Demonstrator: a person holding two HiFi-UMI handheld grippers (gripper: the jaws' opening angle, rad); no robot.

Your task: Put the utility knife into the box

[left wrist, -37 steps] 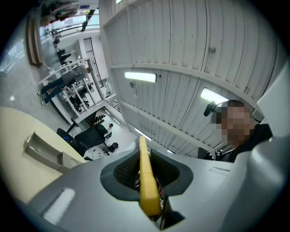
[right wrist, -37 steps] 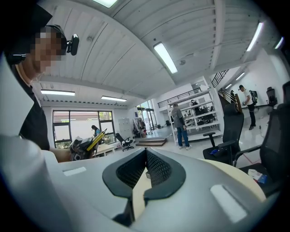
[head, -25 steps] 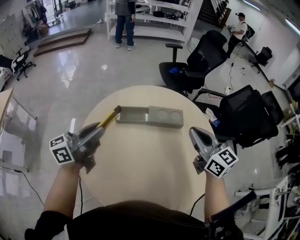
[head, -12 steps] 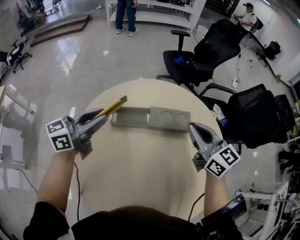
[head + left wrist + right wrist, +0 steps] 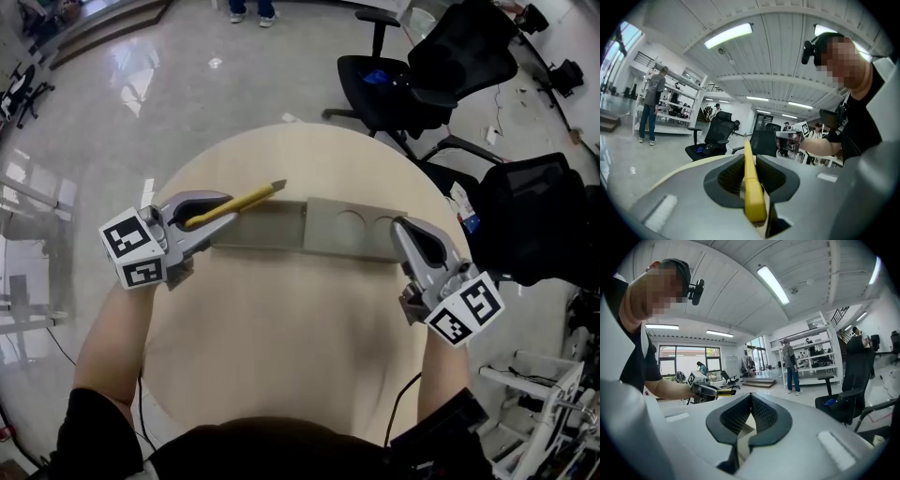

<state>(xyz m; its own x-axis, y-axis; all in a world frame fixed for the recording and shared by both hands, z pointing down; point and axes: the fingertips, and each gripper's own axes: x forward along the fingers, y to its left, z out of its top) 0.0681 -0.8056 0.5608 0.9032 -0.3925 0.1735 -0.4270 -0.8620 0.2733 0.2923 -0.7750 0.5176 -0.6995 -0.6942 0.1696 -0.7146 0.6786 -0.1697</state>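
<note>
A yellow utility knife [image 5: 239, 201] is clamped in my left gripper [image 5: 212, 215], which is shut on its handle; the blade end points right and hangs over the left end of the grey box [image 5: 323, 246]. The long box lies across the round table [image 5: 281, 328], with an open tray at its left and two round recesses at its right. In the left gripper view the knife [image 5: 752, 187] runs straight out between the pads. My right gripper [image 5: 419, 246] hovers by the box's right end, shut and holding nothing; its own view shows the left gripper [image 5: 704, 390] with the knife [image 5: 725, 391].
Two black office chairs [image 5: 441, 56] [image 5: 534, 216] stand close behind and to the right of the table. A glass panel [image 5: 28, 234] is at the left. White shelving and a standing person [image 5: 791, 364] are farther back on the shiny floor.
My left gripper has carried the knife to the right, so its tip now reaches over the box's left end. The right gripper has stayed by the box's right end.
</note>
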